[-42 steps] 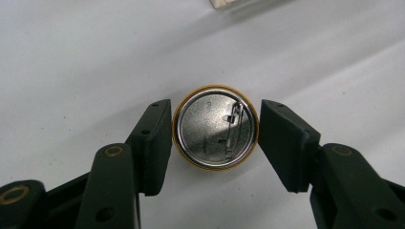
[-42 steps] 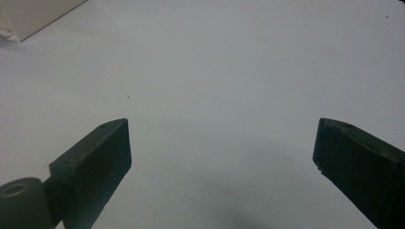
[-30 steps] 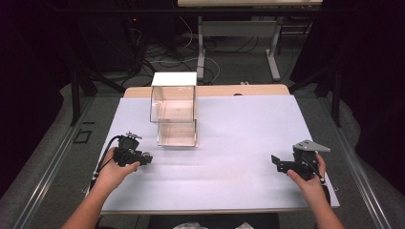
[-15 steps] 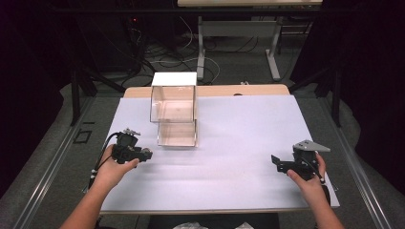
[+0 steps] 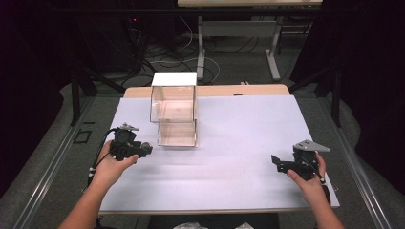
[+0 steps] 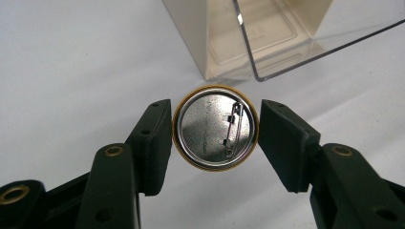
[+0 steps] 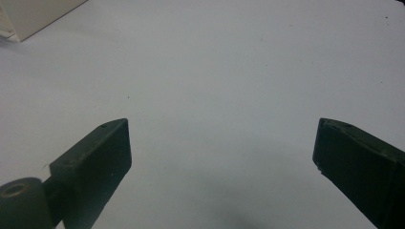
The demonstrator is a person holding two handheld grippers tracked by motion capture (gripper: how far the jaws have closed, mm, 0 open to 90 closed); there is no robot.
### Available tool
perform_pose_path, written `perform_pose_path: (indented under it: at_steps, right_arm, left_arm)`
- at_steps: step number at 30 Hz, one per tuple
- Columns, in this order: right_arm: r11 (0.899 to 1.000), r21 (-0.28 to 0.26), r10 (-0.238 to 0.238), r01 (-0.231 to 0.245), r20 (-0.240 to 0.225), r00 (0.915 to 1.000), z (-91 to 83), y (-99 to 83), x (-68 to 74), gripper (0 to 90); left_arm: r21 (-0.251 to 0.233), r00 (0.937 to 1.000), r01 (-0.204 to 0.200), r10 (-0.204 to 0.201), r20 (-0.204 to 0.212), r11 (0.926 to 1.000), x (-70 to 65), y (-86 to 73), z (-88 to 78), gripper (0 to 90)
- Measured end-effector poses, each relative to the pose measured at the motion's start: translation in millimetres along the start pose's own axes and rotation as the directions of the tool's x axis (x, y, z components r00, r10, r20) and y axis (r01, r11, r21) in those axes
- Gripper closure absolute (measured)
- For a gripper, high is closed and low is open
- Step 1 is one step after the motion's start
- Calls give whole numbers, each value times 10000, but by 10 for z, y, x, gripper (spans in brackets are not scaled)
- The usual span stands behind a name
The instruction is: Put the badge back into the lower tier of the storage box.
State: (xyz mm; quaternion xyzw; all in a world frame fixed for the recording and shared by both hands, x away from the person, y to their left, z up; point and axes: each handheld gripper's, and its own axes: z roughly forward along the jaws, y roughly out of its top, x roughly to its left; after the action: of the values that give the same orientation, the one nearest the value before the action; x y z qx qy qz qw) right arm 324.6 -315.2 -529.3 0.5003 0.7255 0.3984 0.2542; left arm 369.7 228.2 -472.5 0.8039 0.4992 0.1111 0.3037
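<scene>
Near clear box, left hand-held gripper clamping pin badge, right hand-held gripper wide apart, w/ nothing.

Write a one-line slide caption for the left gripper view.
Left gripper clamps a round pin badge by its rim, metal back and clasp facing the camera, just short of the clear plastic box.

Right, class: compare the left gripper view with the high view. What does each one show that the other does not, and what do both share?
Left gripper view: a round pin badge, its metal back and safety pin facing the camera, clamped between the left gripper jaws.

High view: the person's hands, the right gripper, and the floor cables behind the table.

Both: the clear plastic box and the white table top.
</scene>
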Motion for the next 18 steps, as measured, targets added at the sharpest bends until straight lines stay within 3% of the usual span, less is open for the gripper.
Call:
perform_pose_path:
  at_steps: [1,2,7,18]
  right_arm:
    - [10000,2,-4,4,4,10000,0,0,0,56]
    - [10000,-2,5,-5,0,10000,0,0,0,56]
    - [10000,7,3,-3,2,10000,0,0,0,56]
    - [10000,-6,2,-2,-1,10000,-2,2,0,56]
  left_arm:
    - [99,9998,-184,183,82,9998,11,15,-21,465]
    - [-116,10000,-34,34,25,9999,-5,14,-17,465]
    - [-226,9996,-287,287,12,9993,-31,40,-48,465]
    - [-668,9989,-412,426,203,9969,-113,110,-57,465]
